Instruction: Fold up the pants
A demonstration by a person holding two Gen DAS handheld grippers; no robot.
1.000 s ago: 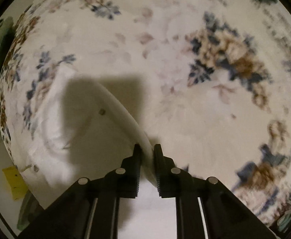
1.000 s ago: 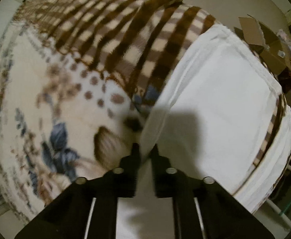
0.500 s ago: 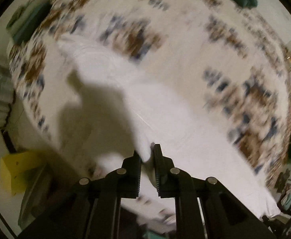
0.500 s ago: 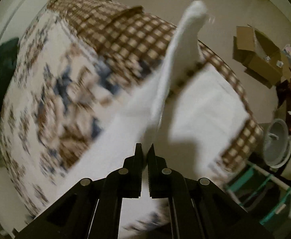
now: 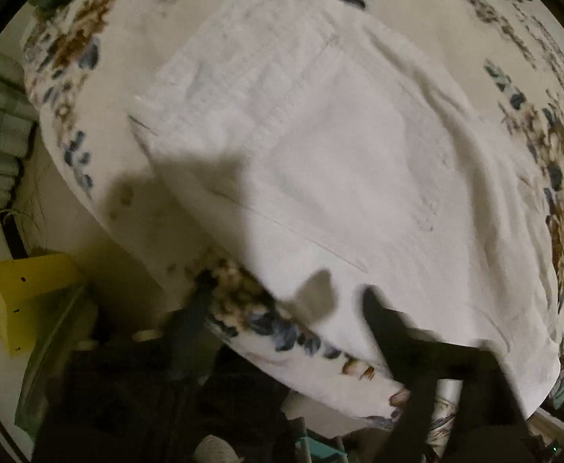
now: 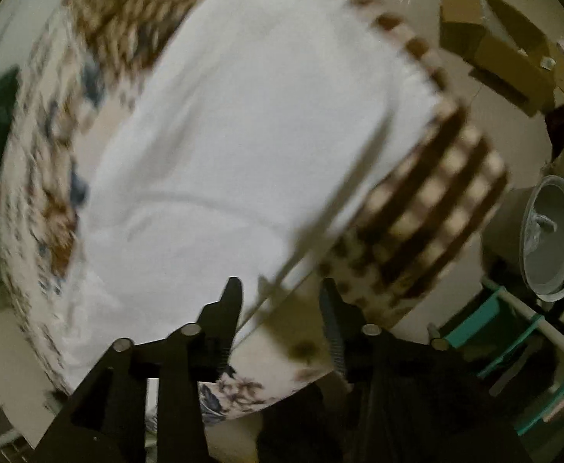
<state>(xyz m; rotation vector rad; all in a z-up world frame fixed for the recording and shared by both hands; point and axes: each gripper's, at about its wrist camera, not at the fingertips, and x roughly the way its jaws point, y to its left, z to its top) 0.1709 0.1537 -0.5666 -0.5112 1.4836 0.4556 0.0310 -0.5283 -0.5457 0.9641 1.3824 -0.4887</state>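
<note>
On the floral blanket, we see the white pants spread flat.
Our left gripper and right gripper both gape wide, empty, because the fold is laid; half a second ago each pinched lifted cloth.

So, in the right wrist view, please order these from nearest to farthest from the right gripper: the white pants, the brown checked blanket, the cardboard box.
1. White pants: directly ahead of the right gripper, edge between the open fingers.
2. Brown checked blanket: ahead to the right, under the pants.
3. Cardboard box: on the floor, upper right, beyond the bed.
</note>
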